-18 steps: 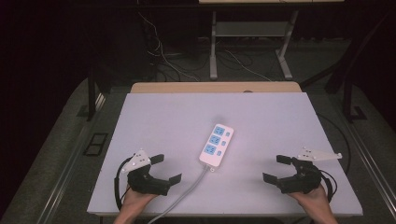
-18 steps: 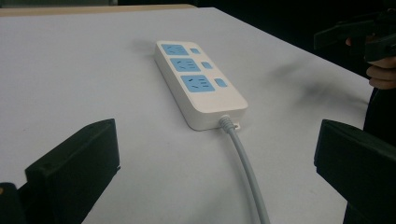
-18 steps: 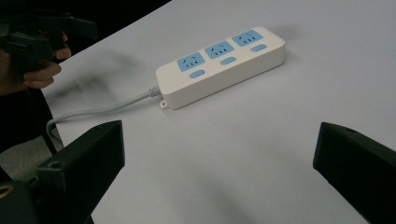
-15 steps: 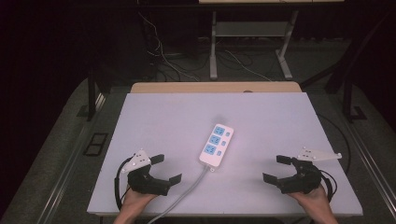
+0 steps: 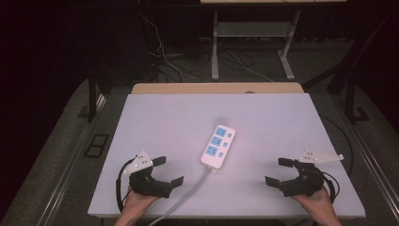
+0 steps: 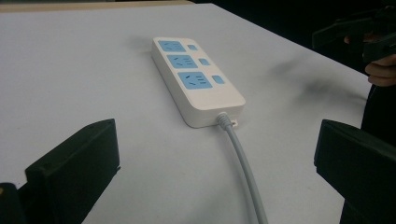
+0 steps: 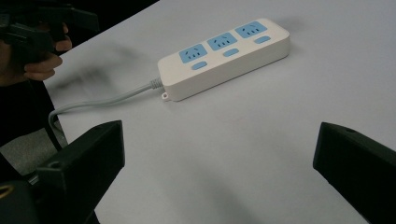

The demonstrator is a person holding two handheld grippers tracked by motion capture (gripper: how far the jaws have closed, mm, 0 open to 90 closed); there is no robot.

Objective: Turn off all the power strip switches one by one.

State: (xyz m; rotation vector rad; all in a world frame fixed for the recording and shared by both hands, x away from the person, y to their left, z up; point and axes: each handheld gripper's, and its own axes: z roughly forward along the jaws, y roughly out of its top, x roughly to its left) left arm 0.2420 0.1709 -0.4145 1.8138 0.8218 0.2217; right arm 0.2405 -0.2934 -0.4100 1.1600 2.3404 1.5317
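A white power strip [image 5: 218, 146] with three blue sockets lies near the middle of the white table [image 5: 188, 117]; its grey cable [image 5: 188, 194] runs off the front edge. My left gripper [image 5: 168, 171] rests at the front left, open and empty, its jaws pointing at the strip [image 6: 196, 79]. At the front right my right gripper [image 5: 278, 171] is open too, with nothing between its jaws, and the strip [image 7: 224, 56] lies ahead of it. The cable [image 6: 243, 163] passes between the left jaws' line of sight. Each gripper view shows the other gripper far off.
A wooden board edge [image 5: 216, 88] borders the table's far side. Beyond it are a metal table frame [image 5: 249, 42] and loose cables on the dark floor [image 5: 164, 61]. Wide bare surface surrounds the strip.
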